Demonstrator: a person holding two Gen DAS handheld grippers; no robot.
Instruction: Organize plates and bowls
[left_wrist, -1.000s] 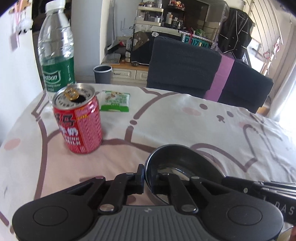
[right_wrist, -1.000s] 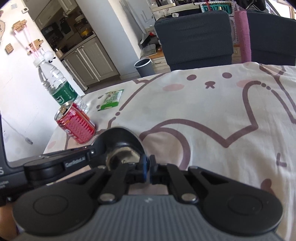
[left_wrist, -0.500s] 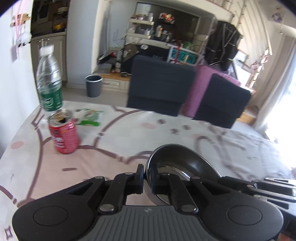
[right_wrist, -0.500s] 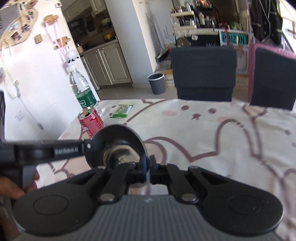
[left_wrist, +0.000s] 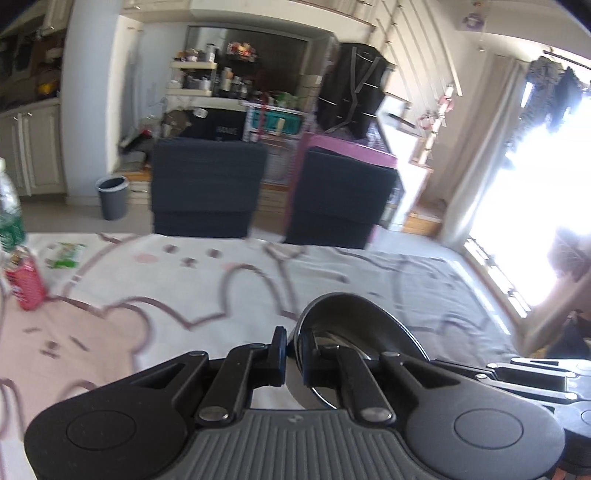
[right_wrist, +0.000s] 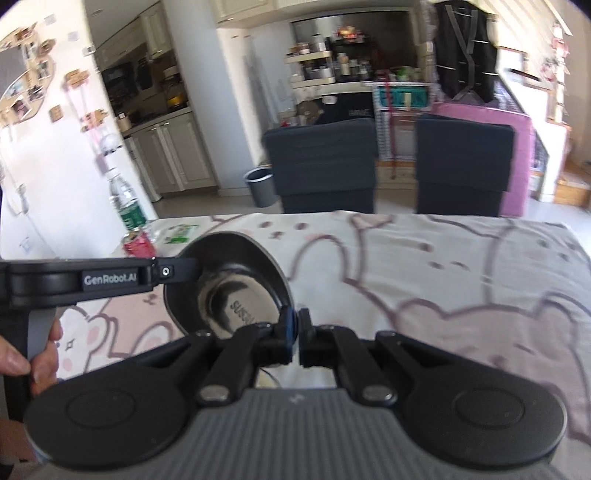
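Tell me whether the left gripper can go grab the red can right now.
Probably not: the left gripper is shut on the rim of the steel bowl, which the right gripper also clamps. The red can stands apart, far left on the tablecloth.

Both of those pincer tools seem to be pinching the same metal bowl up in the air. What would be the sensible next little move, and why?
Probably carry the steel bowl level, both tools together. The left gripper and right gripper each clamp opposite rims, and no stack or plate shows on the tablecloth yet, so a set-down spot isn't visible.
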